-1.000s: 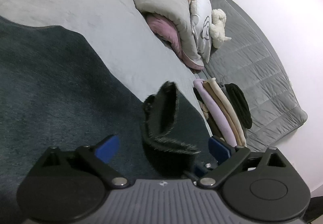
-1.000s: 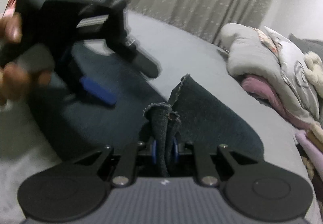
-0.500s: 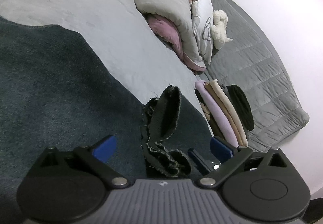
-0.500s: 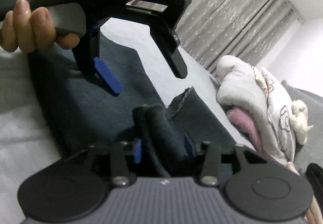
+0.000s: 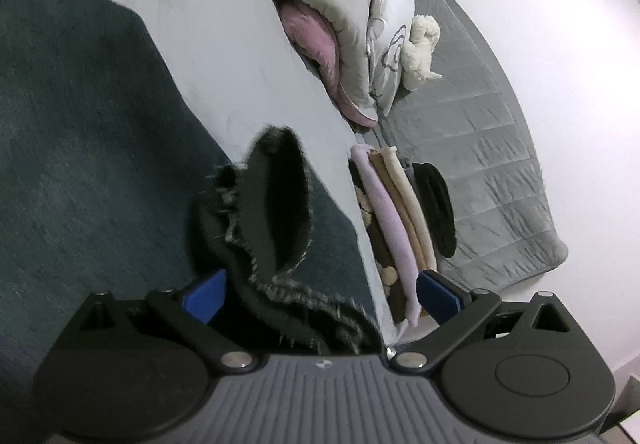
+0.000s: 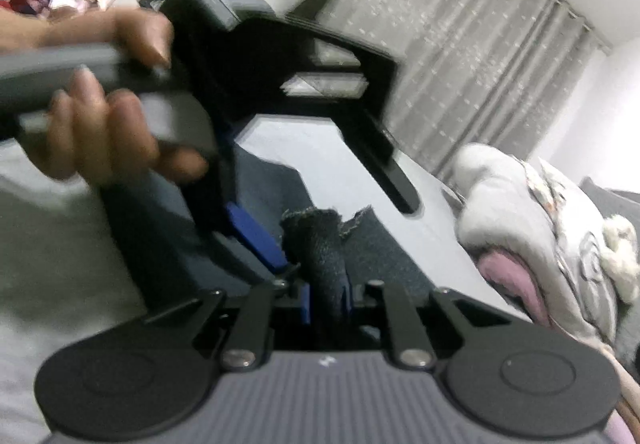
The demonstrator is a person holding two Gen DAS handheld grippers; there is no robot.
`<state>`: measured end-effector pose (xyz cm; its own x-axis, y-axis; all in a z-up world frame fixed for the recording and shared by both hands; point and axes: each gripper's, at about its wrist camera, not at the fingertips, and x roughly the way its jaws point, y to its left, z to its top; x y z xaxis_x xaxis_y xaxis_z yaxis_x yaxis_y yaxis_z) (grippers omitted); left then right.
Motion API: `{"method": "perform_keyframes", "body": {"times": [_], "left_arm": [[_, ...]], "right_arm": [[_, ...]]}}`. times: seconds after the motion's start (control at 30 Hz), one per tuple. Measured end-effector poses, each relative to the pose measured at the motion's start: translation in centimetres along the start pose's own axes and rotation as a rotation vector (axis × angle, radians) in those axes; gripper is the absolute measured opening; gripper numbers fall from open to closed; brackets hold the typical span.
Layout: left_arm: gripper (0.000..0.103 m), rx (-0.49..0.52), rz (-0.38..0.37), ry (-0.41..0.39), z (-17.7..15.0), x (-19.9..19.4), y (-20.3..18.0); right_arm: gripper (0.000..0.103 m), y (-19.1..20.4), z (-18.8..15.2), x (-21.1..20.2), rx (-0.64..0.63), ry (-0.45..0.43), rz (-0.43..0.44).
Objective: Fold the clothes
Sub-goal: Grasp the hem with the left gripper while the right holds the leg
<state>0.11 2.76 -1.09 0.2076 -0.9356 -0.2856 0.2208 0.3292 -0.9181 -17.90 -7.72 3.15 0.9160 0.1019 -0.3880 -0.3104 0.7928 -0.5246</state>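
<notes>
1. We see a pale grey bed (image 5: 224, 28) filling the left wrist view, with one quilted grey blanket (image 5: 492, 148) at three o'clock.
2. One dark denim garment (image 5: 80, 148) lies spread from nine o'clock to centre; its frayed hem (image 5: 276, 204) stands bunched up.
3. One heap of bedding (image 5: 340, 4) sits at twelve o'clock, one white plush toy (image 5: 420, 48) beside it.
4. One stack of folded clothes (image 5: 396, 220) lies at four o'clock.
5. Our left gripper (image 5: 320, 294) has fingers spread wide and closing; the hem lies between, unpressed.
6. Our right gripper (image 6: 327, 296) is closing, pinching the hem; the left gripper and the hand (image 6: 100, 124) holding it block its ten o'clock.
</notes>
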Motion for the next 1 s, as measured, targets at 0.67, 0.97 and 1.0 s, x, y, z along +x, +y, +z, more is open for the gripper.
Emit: {"method": "perform_keyframes", "body": {"times": [0.67, 0.97, 1.0], "left_arm": [[0.007, 0.194, 0.456, -0.128, 0.9, -2.7, -3.2], [0.008, 0.234, 0.635, -0.126, 0.6, -4.2, -2.9], [0.008, 0.248, 0.668, -0.128, 0.6, -4.3, -2.7]], "right_arm": [[0.064, -2.8, -5.2, 0.5, 0.085, 0.140, -0.064], [0.079, -10.1, -4.3, -0.6, 0.429, 0.147, 0.310], [0.079, -11.1, -4.2, -0.7, 0.483, 0.135, 0.345]]}}
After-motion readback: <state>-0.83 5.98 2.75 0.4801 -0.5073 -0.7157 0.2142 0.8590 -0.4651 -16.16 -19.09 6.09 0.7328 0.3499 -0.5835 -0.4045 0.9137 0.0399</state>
